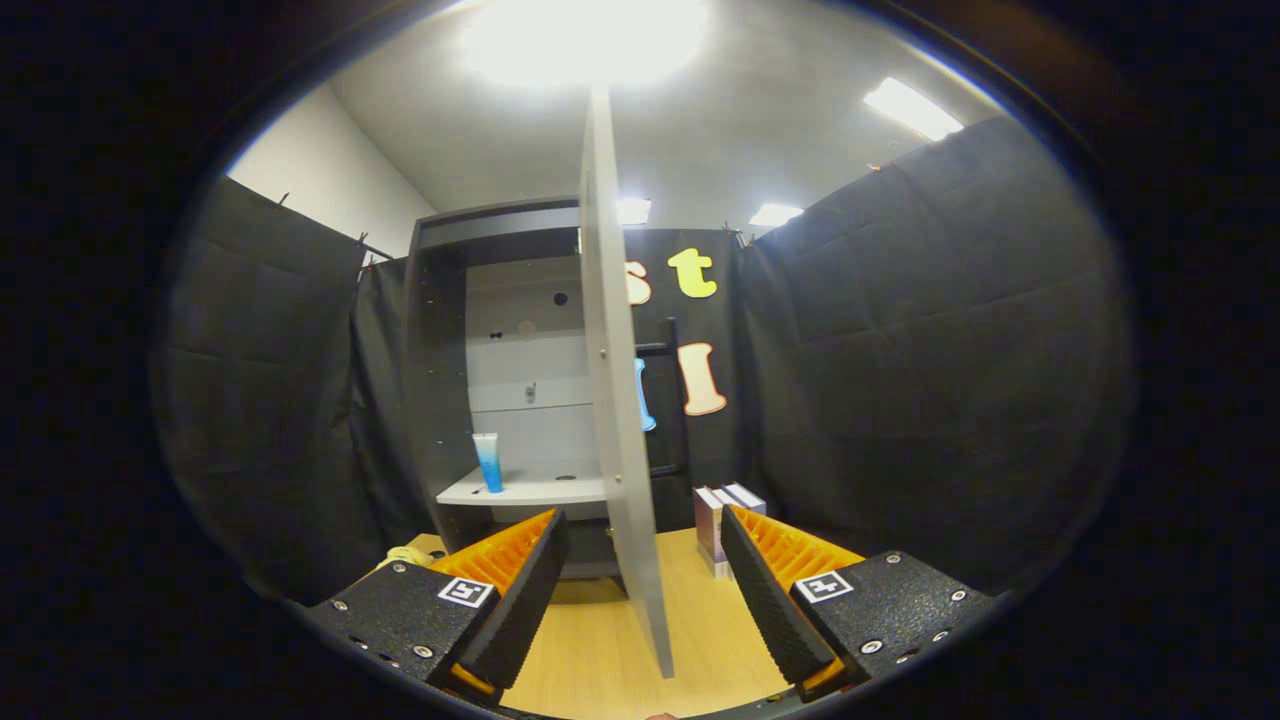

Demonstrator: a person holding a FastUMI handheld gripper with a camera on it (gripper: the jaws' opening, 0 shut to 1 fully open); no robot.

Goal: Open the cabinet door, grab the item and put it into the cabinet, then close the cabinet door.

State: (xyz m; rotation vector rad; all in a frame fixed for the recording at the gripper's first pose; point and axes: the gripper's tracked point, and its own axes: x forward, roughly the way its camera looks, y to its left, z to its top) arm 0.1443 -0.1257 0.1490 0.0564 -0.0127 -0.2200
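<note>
The jaws of the gripper (645,585) are wide open and hold nothing. They sit low in the middle of the frame, and the cabinet door (615,400) stands right between them, edge-on. The door is a tall thin board. Its long side runs straight up from the desk (600,650) toward the top of the frame, and neither jaw touches it. The door is swung open, so the cabinet (440,380) shows to the left of it, in the middle left of the frame. A blue and white tube (487,462) stands upright on the shelf (530,490) inside, beyond the left jaw. It looks like the item is already put away. Some small boxes (715,525) stand on the desk just past the right jaw. I think the next job is closing the door, so the jaws need to push the board sideways toward the cabinet.
</note>
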